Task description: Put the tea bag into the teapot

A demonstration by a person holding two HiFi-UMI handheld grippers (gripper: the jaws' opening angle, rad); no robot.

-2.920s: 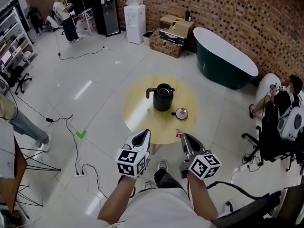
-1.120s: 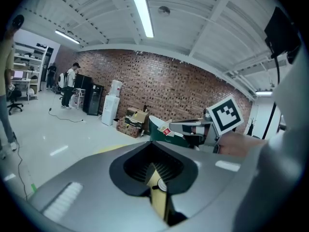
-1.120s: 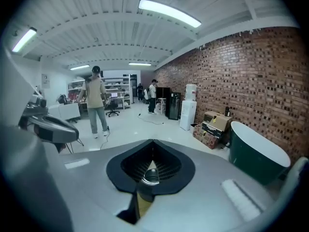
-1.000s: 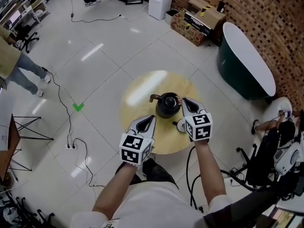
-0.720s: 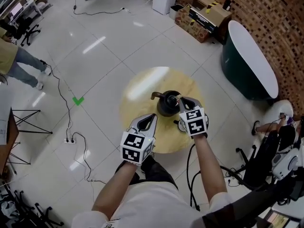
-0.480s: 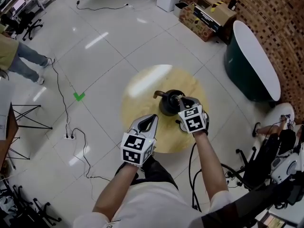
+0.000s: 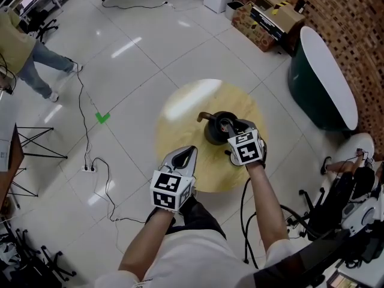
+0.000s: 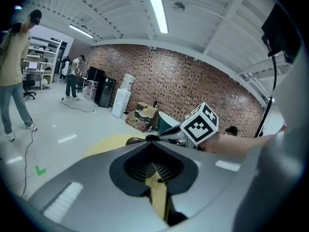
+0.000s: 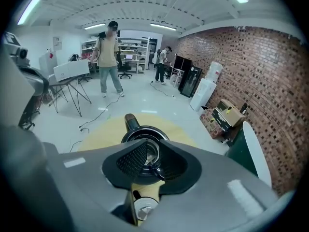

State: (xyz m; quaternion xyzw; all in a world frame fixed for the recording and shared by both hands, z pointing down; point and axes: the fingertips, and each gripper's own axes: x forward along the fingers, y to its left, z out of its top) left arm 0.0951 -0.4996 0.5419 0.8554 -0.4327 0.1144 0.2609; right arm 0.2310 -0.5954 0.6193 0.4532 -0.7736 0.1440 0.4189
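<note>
A black teapot (image 7: 211,131) stands lidless in the middle of the round yellow table (image 7: 180,122). My right gripper (image 7: 228,125) hangs right over its mouth. In the right gripper view the jaws of the right gripper (image 9: 148,142) stand a little apart, and the teapot (image 9: 145,135) rim shows through the gap. Something pale glints inside the pot; I cannot make out the tea bag. The pot's lid (image 9: 140,210) lies on the table under that gripper. My left gripper (image 7: 186,153) hovers shut and empty over the table's near edge, also shut in its own view (image 8: 150,139).
A dark green bathtub (image 7: 321,77) and cardboard boxes (image 7: 270,17) stand beyond the table on the right. Cables and a power strip (image 7: 89,168) lie on the floor to the left, near a green floor mark (image 7: 102,117). A person (image 7: 27,53) walks at far left.
The right gripper has travelled from the table's near edge to above the teapot's mouth. The left gripper has stayed near the front edge. The person at left has walked further into view.
</note>
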